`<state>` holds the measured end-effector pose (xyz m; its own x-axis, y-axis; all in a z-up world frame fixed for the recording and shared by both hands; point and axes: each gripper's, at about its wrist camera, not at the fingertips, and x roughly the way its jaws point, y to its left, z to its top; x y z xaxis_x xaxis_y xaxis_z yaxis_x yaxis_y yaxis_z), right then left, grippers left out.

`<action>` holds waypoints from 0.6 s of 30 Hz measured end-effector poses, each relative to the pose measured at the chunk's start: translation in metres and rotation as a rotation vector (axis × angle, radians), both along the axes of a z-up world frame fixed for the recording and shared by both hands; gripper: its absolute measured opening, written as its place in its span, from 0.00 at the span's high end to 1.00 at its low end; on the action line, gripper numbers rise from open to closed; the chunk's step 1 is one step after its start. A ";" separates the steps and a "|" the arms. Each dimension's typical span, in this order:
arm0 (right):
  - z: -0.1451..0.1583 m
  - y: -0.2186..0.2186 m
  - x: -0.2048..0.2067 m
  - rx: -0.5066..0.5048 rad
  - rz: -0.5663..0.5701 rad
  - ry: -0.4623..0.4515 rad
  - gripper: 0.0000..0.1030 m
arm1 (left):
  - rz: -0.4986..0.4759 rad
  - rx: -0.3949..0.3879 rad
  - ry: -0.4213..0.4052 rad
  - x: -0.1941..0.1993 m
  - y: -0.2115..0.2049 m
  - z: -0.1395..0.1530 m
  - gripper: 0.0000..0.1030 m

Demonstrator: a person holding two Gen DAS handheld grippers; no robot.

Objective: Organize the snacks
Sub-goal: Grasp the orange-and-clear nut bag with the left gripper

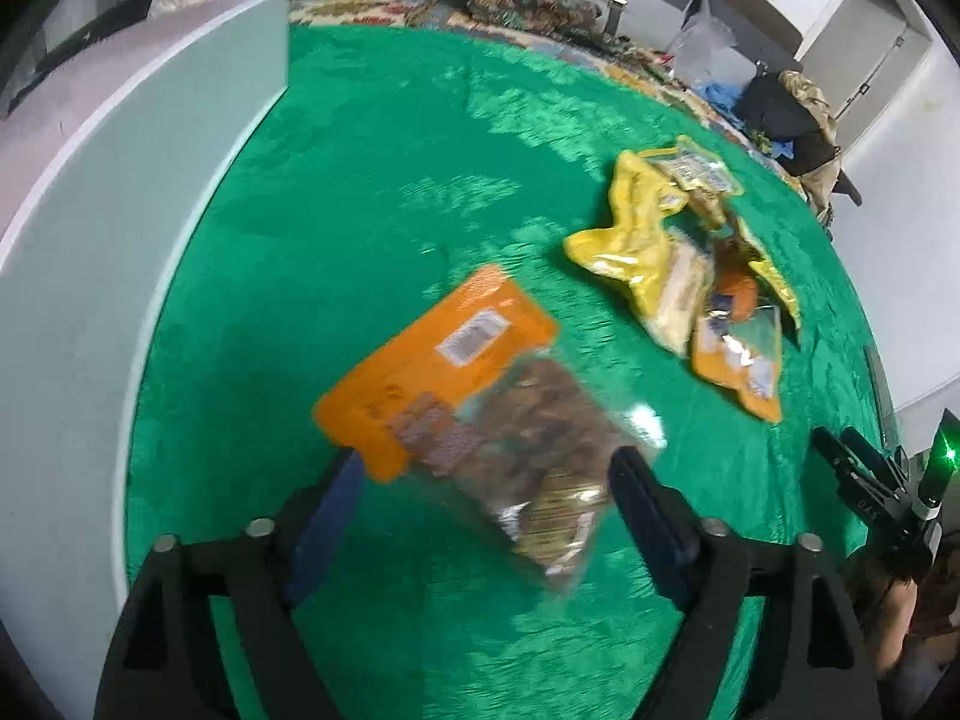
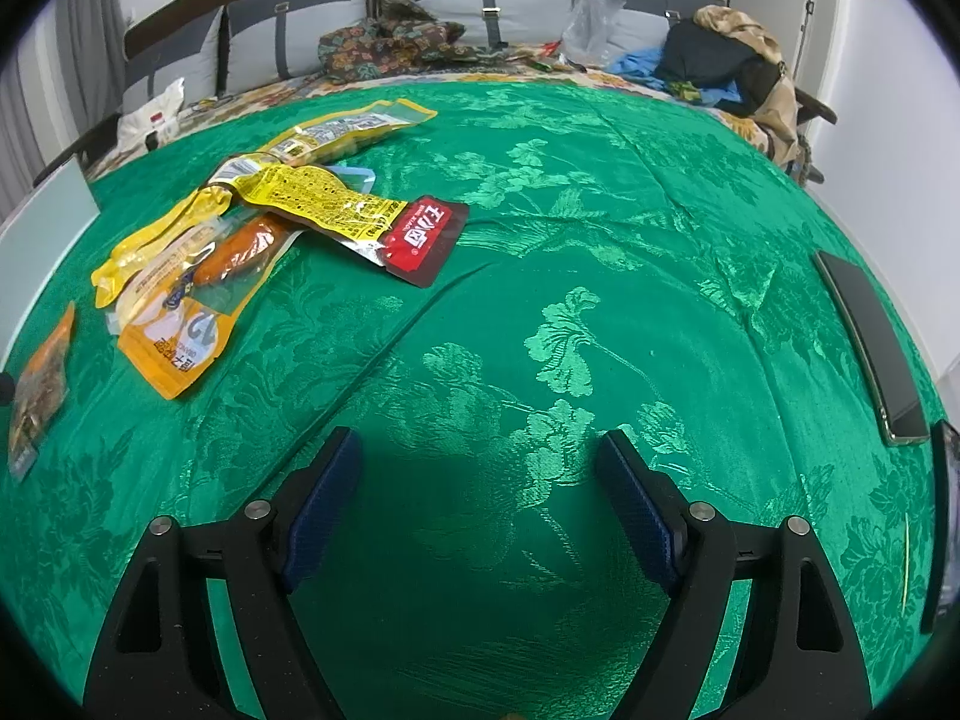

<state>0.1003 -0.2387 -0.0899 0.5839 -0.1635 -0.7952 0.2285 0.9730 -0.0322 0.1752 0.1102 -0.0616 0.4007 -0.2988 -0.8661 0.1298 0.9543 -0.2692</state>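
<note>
An orange and clear snack pack with brown pieces lies on the green cloth, its near end between the fingers of my open left gripper; it is blurred. It also shows at the left edge of the right wrist view. A pile of snack packs lies to the right: yellow packs, an orange pack and clear ones. In the right wrist view the pile includes a red pack. My right gripper is open and empty above bare cloth.
A white box stands along the left side of the cloth. A dark phone lies at the right edge. Cushions, clothes and a plastic bag sit behind the cloth. The right gripper's body shows in the left wrist view.
</note>
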 end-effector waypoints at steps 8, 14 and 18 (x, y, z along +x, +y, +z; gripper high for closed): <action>0.000 0.000 0.000 0.000 0.000 0.000 0.19 | -0.126 0.334 -0.062 0.000 -0.060 -0.018 0.02; 0.000 0.000 0.000 0.000 0.000 0.000 0.18 | -0.109 0.393 -0.062 0.001 -0.041 -0.020 0.00; 0.000 0.000 0.000 0.000 0.000 0.000 0.18 | -0.125 0.370 -0.044 0.008 -0.030 -0.021 0.00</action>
<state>0.1002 -0.2387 -0.0901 0.5839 -0.1639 -0.7951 0.2290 0.9729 -0.0324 0.1830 0.0803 -0.0824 0.4199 -0.0182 -0.9074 0.2549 0.9619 0.0987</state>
